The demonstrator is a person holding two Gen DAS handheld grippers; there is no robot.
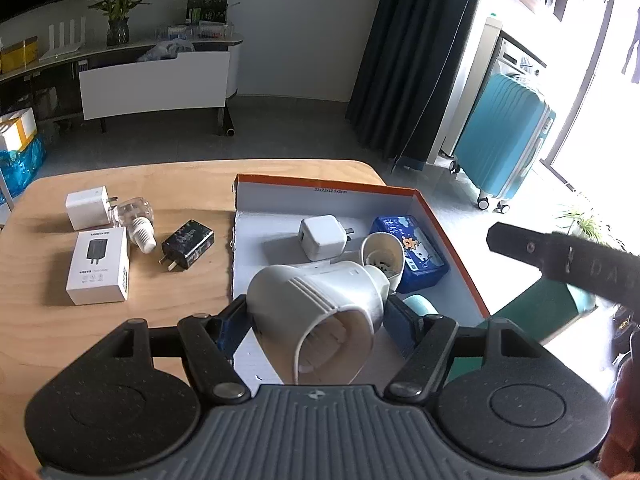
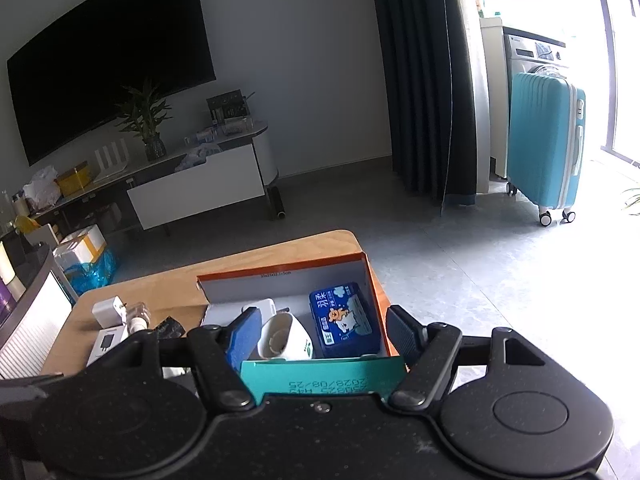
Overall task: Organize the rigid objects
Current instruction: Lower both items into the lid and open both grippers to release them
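Note:
My left gripper [image 1: 318, 312] is shut on a white bulb-shaped lamp body [image 1: 320, 304], held tilted over the near end of the orange-rimmed cardboard box [image 1: 452, 240]. Inside that box lie a white cube charger [image 1: 322, 238], a white cup-like part [image 1: 384, 256] and a blue tissue pack [image 1: 412, 252]. In the right wrist view, my right gripper [image 2: 324, 332] is shut on a teal carton [image 2: 320, 376] just in front of the box [image 2: 280, 272]. One of its black fingers [image 1: 560, 256] shows at the right of the left wrist view.
On the wooden table [image 1: 160, 176], left of the box, lie a white plug adapter [image 1: 88, 212], a clear bottle with a white cap [image 1: 136, 220], a black charger [image 1: 187, 244] and a white charger carton [image 1: 100, 266]. A teal suitcase [image 1: 508, 140] stands on the floor beyond.

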